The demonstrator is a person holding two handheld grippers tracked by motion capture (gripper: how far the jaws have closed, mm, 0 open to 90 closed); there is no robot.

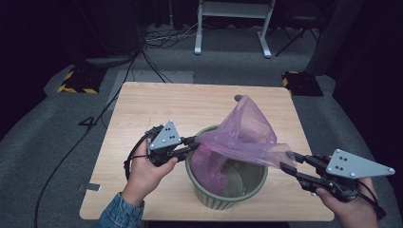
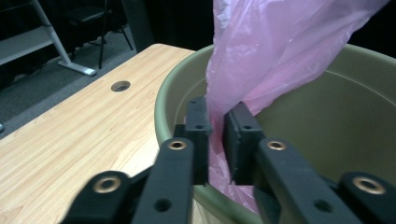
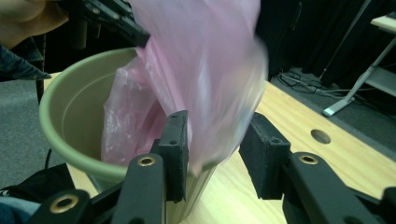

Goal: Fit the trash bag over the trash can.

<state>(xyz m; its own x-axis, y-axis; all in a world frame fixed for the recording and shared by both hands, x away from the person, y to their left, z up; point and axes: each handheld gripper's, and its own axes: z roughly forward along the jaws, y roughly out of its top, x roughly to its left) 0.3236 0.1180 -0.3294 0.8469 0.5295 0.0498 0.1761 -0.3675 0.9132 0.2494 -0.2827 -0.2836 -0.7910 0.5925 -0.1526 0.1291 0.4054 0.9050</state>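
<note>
An olive-green bin (image 1: 228,199) stands on the wooden table (image 1: 157,109) near its front edge. A thin pink plastic bag (image 1: 247,133) hangs partly inside it and rises in a peak above the rim. At the bin's left rim my left gripper (image 1: 196,141) has its jaws a narrow gap apart. The bag (image 2: 280,46) runs through that gap (image 2: 215,135) over the bin's rim (image 2: 177,84). Right of the bin, my right gripper (image 1: 287,164) is open. The bag's blurred corner (image 3: 205,60) hangs loose between its jaws (image 3: 215,149), and the pads stay off it.
A round cable hole (image 1: 237,98) lies in the table's far edge, behind the bag. Grey carpet surrounds the table, with cables (image 1: 157,40) and a white desk frame (image 1: 233,28) at the back. Bare tabletop lies left of and behind the bin.
</note>
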